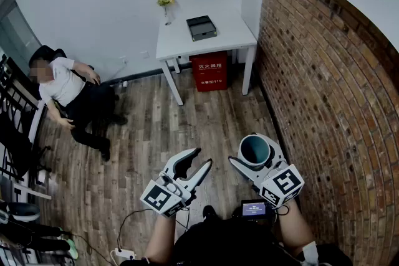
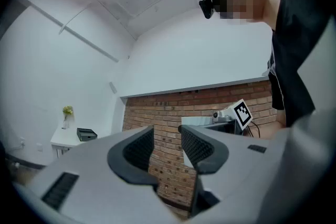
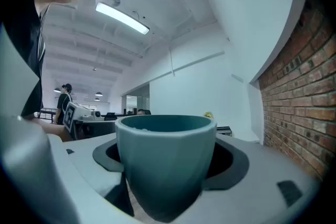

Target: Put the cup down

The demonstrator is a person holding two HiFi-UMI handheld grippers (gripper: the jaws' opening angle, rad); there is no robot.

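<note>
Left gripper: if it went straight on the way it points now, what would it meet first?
Probably the brick wall: the left gripper has open, empty jaws that frame only bricks. The right gripper, shut on the cup, sits just right of that line, though depth is unclear.

Teal tapered cup (image 3: pixel 165 165): matt, smooth, ceramic-looking. Left claw (image 2: pixel 167 136): pale grey smooth plastic, dark ribbed pads (image 2: pixel 137 150). Red-brown brick wall (image 1: pixel 324 71): rough, matt. Grey-brown plank floor (image 1: pixel 206 121): wood-look, dull. White table (image 1: pixel 181 37): smooth.

The head view looked steeply down. The gripper views faced level, the right close behind the cup (image 3: pixel 165 160); all shared the white table (image 1: pixel 181 40).
</note>
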